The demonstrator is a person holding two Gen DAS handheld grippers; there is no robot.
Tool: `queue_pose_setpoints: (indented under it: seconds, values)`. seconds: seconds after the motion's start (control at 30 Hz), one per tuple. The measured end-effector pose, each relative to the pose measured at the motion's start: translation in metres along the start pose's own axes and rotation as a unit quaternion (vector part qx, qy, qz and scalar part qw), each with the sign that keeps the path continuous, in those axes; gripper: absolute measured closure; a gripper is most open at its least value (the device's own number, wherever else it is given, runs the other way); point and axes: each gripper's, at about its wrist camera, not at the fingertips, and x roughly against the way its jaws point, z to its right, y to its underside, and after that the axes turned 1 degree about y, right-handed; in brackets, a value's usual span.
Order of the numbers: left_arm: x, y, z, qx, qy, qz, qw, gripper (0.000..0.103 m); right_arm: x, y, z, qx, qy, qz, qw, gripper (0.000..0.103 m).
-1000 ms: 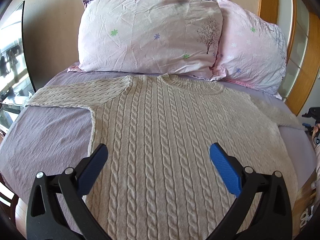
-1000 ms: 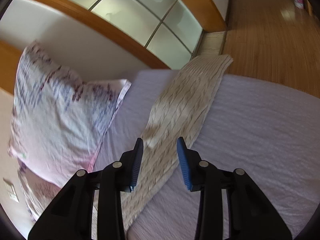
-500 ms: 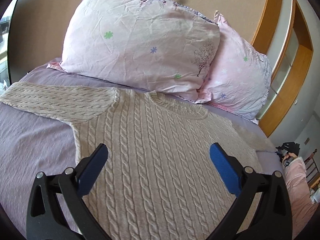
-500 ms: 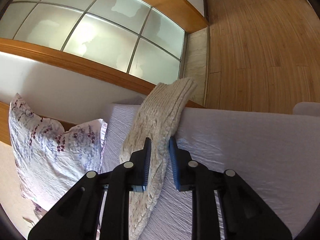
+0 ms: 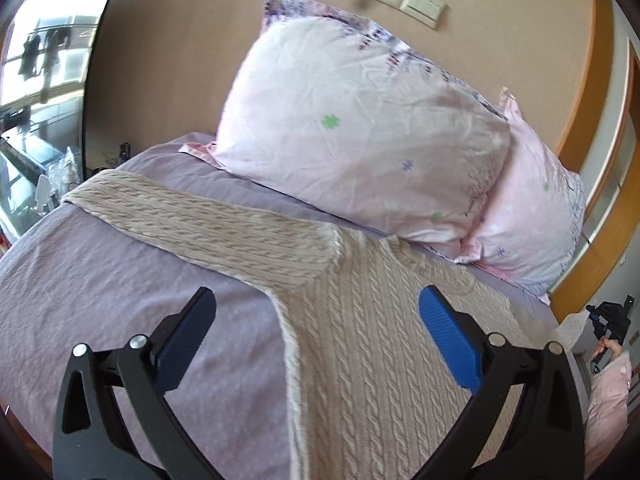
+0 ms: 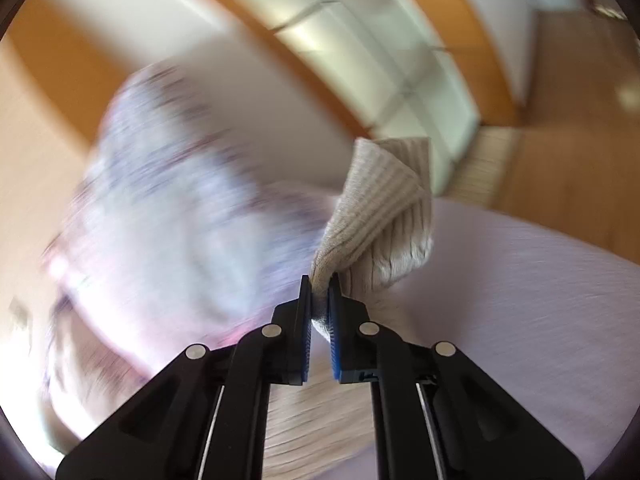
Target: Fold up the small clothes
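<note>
the left gripper (image 5: 316,316) hangs wide open over the beige cable-knit sweater (image 5: 368,340), gripping nothing. the sweater lies flat on the lilac bed sheet (image 5: 100,280), one sleeve (image 5: 192,216) stretched out to the side. the right gripper (image 6: 319,292) is clamped on the other sleeve's ribbed cuff (image 6: 376,216), lifted off the sheet (background blurred). beyond sit two pink pillows (image 5: 360,128) against the wall.

Sweater (image 5: 360,340): beige cable-knit wool-like cloth, matt, ribbed cuff (image 6: 376,208) | Bedsheet (image 5: 100,288): lilac woven cloth, matt | Pillows (image 5: 360,128): pink printed cotton-like cloth, creased, 12 o'clock | Gripper pads (image 5: 448,336): blue ridged plastic on black matt frames with metal rivets | Floor (image 6: 576,128): glossy wood
</note>
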Motion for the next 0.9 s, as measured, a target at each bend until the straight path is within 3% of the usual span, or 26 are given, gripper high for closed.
queue_pose_setpoints:
  seconds: [0.1,0.17,0.23,0.3,0.4,0.5,0.6,0.63,0.67,0.73,0.77,0.8,0.9]
  values:
    - [0.005,-0.020,-0.035,0.043,-0.011,0.007,0.9990,0.006,0.002,0.045,-0.115,0.103,-0.099,-0.043,0.989,0.095]
    - [0.004,-0.031,-0.057,0.069,-0.027,0.009,0.9972,0.007,-0.005,0.093,-0.182,0.164,-0.148,-0.090,0.971,0.095]
    - [-0.002,-0.039,-0.076,0.089,-0.034,0.000,0.9954,0.009,-0.024,0.155,-0.239,0.221,-0.178,-0.155,0.946,0.095]
    - [-0.014,-0.044,-0.095,0.118,-0.024,-0.026,0.9924,0.017,-0.048,0.226,-0.279,0.280,-0.176,-0.216,0.919,0.095]
    - [-0.032,-0.046,-0.121,0.161,-0.006,-0.059,0.9852,0.028,-0.081,0.317,-0.304,0.338,-0.146,-0.299,0.880,0.095]
    - [-0.042,-0.047,-0.140,0.191,-0.008,-0.066,0.9792,0.030,-0.088,0.364,-0.308,0.359,-0.122,-0.324,0.867,0.095]
    - [-0.050,-0.050,-0.150,0.199,-0.013,-0.071,0.9772,0.030,-0.079,0.378,-0.317,0.389,-0.110,-0.313,0.859,0.094]
    - [-0.053,-0.051,-0.154,0.204,-0.013,-0.073,0.9762,0.030,-0.074,0.385,-0.320,0.413,-0.108,-0.314,0.848,0.092]
    - [-0.056,-0.052,-0.158,0.210,-0.013,-0.075,0.9748,0.030,-0.067,0.393,-0.324,0.438,-0.108,-0.318,0.834,0.085]
    - [-0.062,-0.053,-0.166,0.225,-0.013,-0.078,0.9712,0.030,-0.048,0.399,-0.325,0.461,-0.131,-0.328,0.814,0.059]
    - [-0.066,-0.054,-0.171,0.234,-0.013,-0.081,0.9687,0.030,-0.040,0.397,-0.324,0.462,-0.142,-0.331,0.810,0.033]
    - [-0.069,-0.054,-0.175,0.244,-0.011,-0.082,0.9661,0.030,-0.029,0.394,-0.323,0.459,-0.156,-0.325,0.812,0.019]
    - [-0.079,-0.057,-0.187,0.270,-0.008,-0.083,0.9593,0.032,-0.012,0.371,-0.321,0.442,-0.178,-0.312,0.822,0.019]
